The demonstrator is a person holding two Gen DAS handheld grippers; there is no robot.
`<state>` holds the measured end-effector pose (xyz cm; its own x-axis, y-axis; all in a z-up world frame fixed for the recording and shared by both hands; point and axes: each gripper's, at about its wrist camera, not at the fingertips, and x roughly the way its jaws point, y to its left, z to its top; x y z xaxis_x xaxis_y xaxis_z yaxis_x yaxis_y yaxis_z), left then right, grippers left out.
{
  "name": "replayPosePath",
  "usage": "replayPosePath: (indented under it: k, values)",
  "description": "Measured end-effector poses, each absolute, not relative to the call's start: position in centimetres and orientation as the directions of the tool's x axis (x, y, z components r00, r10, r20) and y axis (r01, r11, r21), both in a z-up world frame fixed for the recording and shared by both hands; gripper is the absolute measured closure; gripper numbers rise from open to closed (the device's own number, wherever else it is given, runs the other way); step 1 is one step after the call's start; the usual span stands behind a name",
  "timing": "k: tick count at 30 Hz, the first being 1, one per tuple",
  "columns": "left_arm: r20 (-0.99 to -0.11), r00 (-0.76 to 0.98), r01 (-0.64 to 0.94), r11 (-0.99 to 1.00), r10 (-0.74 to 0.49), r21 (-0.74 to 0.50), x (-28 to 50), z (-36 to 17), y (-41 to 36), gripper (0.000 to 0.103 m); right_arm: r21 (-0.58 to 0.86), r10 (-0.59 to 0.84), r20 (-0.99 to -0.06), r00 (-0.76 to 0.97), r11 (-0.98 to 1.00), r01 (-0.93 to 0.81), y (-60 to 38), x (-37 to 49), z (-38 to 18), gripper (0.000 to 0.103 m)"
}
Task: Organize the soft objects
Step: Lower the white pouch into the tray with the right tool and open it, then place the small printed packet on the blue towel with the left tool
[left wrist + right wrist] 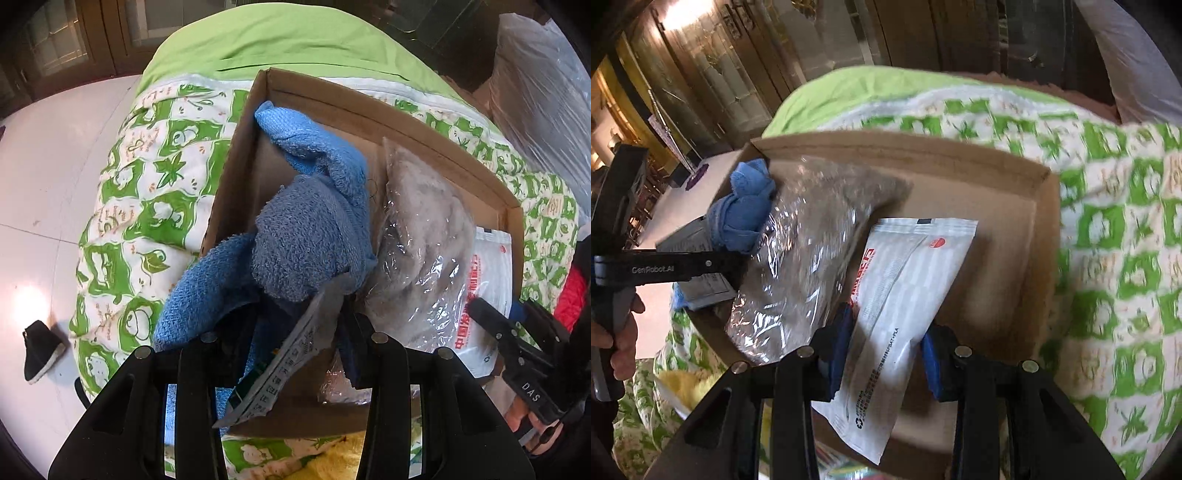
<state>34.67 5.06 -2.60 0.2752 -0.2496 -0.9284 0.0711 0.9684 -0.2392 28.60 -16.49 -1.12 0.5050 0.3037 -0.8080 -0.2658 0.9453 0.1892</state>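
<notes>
A shallow cardboard box (pixel 373 122) (pixel 1015 236) lies on a green-and-white quilt. In it are a blue towel (pixel 310 225) (pixel 746 206), a clear plastic bag of grey fluff (pixel 424 229) (pixel 816 236) and a white mailer bag (pixel 484 295) (pixel 908 295). My left gripper (pixel 295 332) is shut on the blue towel together with a grey printed packet (pixel 291 350), over the box's near left corner. My right gripper (pixel 882 354) is open, its blue pads (pixel 932 365) on either side of the white mailer bag's near end.
The quilt (pixel 147 192) (pixel 1126 240) covers a bed with a plain green sheet (pixel 280 40) beyond. A black shoe (pixel 38 350) stands on the white tiled floor at left. Something yellow and fluffy (pixel 689 384) lies near the box's front edge. Wooden cabinets stand behind.
</notes>
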Motion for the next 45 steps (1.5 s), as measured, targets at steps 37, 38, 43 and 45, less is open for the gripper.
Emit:
replayPosePath:
  k: [37,38,43,45]
  values:
    - [-0.898,0.322,0.047,0.952,-0.302,-0.303,11.9,-1.7,9.2,0.020,0.308,0.340,-0.781,0.524,0.939,-0.150,-20.5,11.3,-1.7,0.022]
    - [-0.894,0.332,0.048,0.952,-0.301,-0.302,11.4,-1.7,9.2,0.020,0.301,0.336,-0.782,0.525,0.941,-0.153,-20.5,10.7,-2.0,0.021]
    - [-0.863,0.400,0.054,0.948,-0.307,-0.312,10.8,-0.6,9.2,0.020,0.253,0.317,-0.753,0.577,0.949,-0.191,-20.2,8.3,-1.9,0.020]
    - [-0.863,0.408,0.064,0.952,-0.298,-0.299,10.5,-0.5,9.1,0.020,0.249,0.315,-0.747,0.586,0.949,-0.192,-20.3,8.1,-1.9,0.019]
